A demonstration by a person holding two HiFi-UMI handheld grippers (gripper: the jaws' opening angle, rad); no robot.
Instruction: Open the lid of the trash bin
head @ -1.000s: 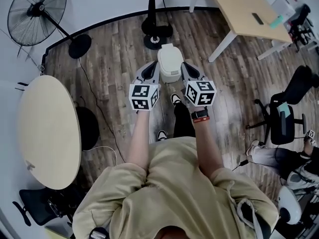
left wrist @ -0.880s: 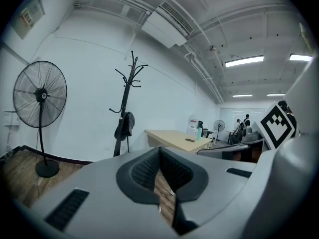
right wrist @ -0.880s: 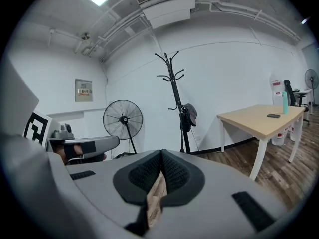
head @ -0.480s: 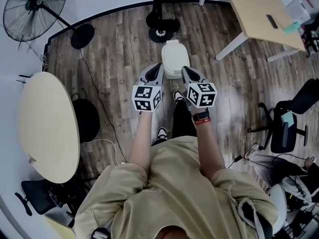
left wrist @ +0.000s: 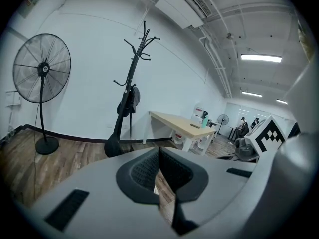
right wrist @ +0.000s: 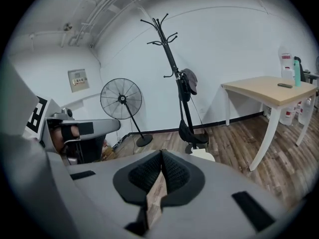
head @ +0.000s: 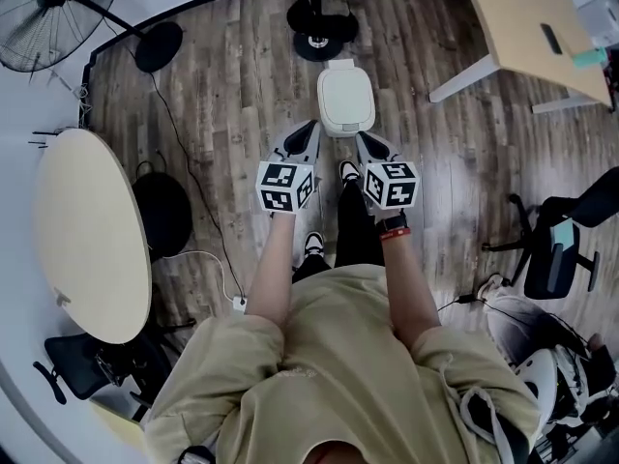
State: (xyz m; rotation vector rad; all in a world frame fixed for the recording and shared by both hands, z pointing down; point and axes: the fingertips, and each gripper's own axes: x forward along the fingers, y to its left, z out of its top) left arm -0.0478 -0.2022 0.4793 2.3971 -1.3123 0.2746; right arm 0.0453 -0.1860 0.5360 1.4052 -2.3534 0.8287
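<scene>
The white trash bin (head: 346,98) stands on the wood floor with its lid down, just ahead of both grippers in the head view. My left gripper (head: 308,130) is held out to the bin's near left and is shut with nothing between its pads. My right gripper (head: 365,141) is at the bin's near right, also shut and empty. Neither touches the bin. In the right gripper view a white sliver of the bin (right wrist: 202,155) shows past the closed jaws. The left gripper view does not show the bin.
A coat rack's base (head: 324,42) stands just behind the bin. A standing fan (head: 48,8) is at far left, a round table (head: 82,230) at left, a rectangular table (head: 542,27) at upper right and an office chair (head: 556,249) at right. A cable (head: 193,230) runs over the floor.
The head view has swung, and the bin now shows a little beyond the gripper tips instead of between them. Both grippers stay shut and side by side.
</scene>
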